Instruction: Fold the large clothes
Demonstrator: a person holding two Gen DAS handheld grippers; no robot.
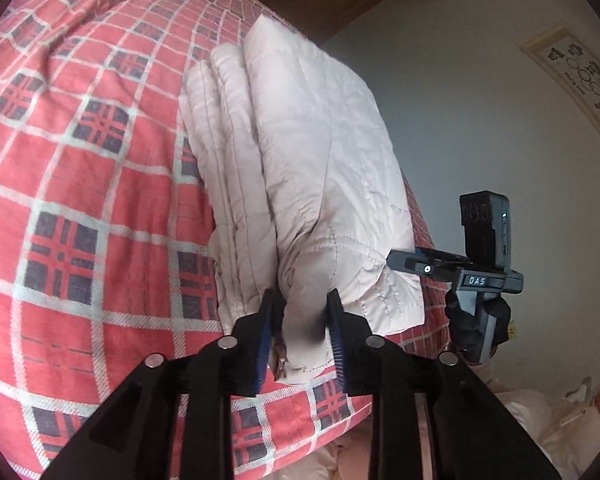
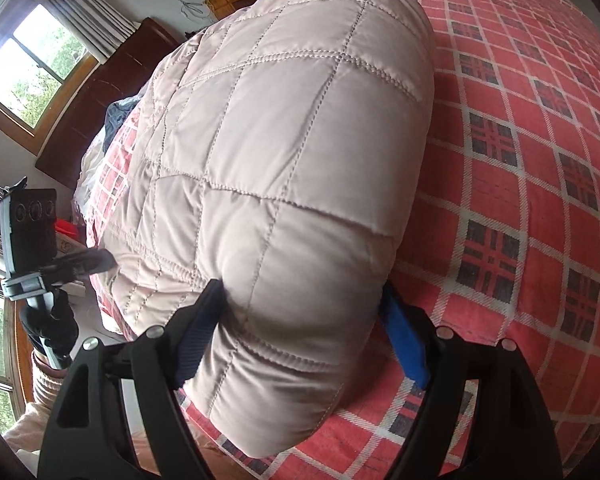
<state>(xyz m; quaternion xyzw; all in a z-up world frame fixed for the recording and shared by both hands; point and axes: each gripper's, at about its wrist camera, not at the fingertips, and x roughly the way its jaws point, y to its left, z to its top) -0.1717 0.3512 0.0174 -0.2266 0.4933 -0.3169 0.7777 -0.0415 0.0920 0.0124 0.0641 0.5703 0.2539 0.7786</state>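
Observation:
A pale pink quilted jacket [image 1: 300, 132] lies folded in several thick layers on a red plaid blanket [image 1: 80, 200]. My left gripper [image 1: 302, 316] is shut on a bunched edge of the jacket, with fabric pinched between its blue pads. A gloved hand holds my right gripper [image 1: 396, 260] at the jacket's right side. In the right wrist view the jacket [image 2: 292, 140] fills the middle, and my right gripper [image 2: 304, 304] is clamped around a thick padded fold that bulges between the fingers. My left gripper [image 2: 100, 260] reaches the jacket's far left edge.
The plaid blanket [image 2: 520, 200] covers the whole bed. A dark wooden headboard [image 2: 100, 92] and a window [image 2: 28, 64] stand beyond it. Dark and pale clothes [image 2: 112, 120] are heaped near the headboard. A framed picture [image 1: 580, 80] hangs on the wall, and pale cloth [image 1: 560, 420] lies beside the bed.

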